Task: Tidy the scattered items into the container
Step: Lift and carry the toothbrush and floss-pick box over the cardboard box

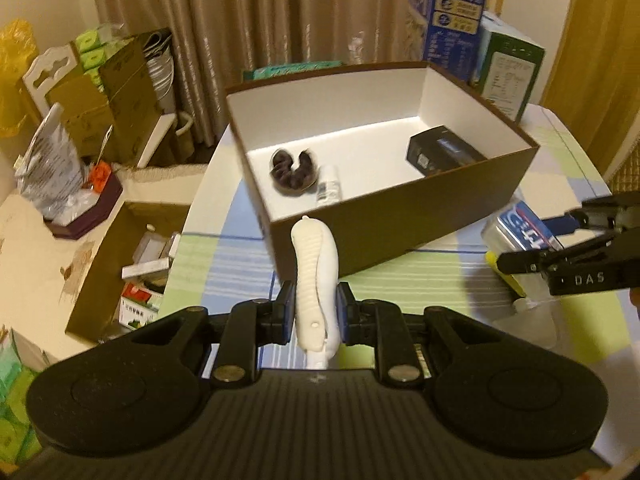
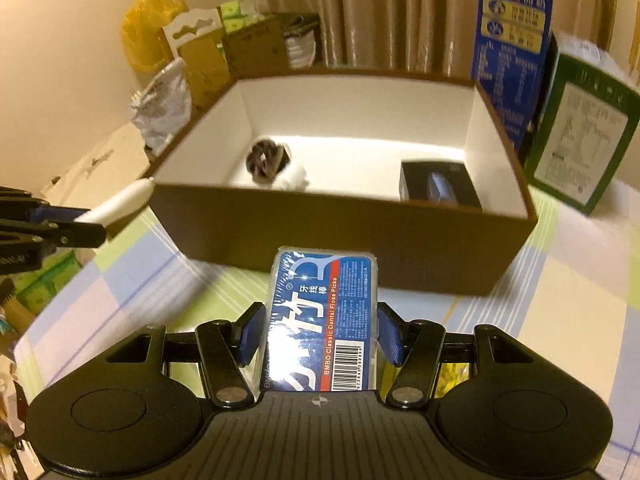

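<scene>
Both grippers carry a load short of the brown box [image 1: 400, 232], whose near wall stands between the fingers and the white interior. The left gripper [image 1: 316, 312] is clamped on a white ribbed hair clip [image 1: 316, 272], its long axis running straight ahead from the fingers, tip close to the near wall's left corner. The right gripper [image 2: 320, 336] is clamped on a blue floss-pick pack [image 2: 320, 320], long axis likewise forward, its far end overlapping the wall's lower face in this view. The box opening lies ahead of and above both loads, so each probably must rise over the rim before release; which gripper is nearer cannot be told. Already inside: a dark scrunchie [image 1: 294, 172] beside a small white bottle [image 1: 329, 184], ahead-left, and a black carton [image 1: 442, 154], ahead-right; the floor between them is bare. A clear bottle [image 1: 528, 316] and a yellow item [image 1: 508, 280] lie on the checked tablecloth [image 1: 420, 280] under the right gripper.
</scene>
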